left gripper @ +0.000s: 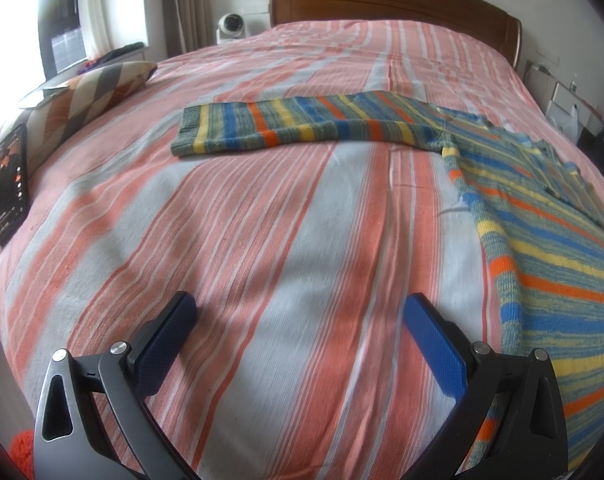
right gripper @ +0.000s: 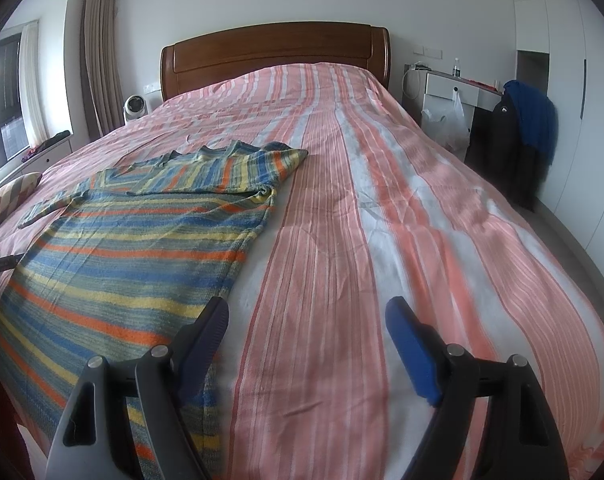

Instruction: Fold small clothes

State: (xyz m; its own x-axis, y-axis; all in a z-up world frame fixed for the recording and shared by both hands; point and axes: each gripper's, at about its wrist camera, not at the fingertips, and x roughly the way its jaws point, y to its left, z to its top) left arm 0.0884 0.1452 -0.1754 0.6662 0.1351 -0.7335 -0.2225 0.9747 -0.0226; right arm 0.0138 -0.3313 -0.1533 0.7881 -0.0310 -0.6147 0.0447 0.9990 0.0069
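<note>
A striped knit sweater (left gripper: 550,240) in blue, yellow, orange and grey lies flat on the bed. In the left wrist view its left sleeve (left gripper: 286,128) stretches out to the left, apart from my open left gripper (left gripper: 298,312), which hovers over bare bedspread left of the sweater's body. In the right wrist view the sweater (right gripper: 134,248) lies at the left with its right sleeve (right gripper: 238,172) folded across the chest. My right gripper (right gripper: 306,316) is open and empty, over the bedspread by the sweater's right hem edge, its left finger (right gripper: 206,336) over the knit.
The bed has a pink and white striped bedspread (right gripper: 382,200) and a wooden headboard (right gripper: 274,56). A patterned cushion (left gripper: 90,100) and a phone (left gripper: 10,184) lie at the bed's left edge. A nightstand (right gripper: 458,92) and a chair with dark clothes (right gripper: 518,136) stand on the right.
</note>
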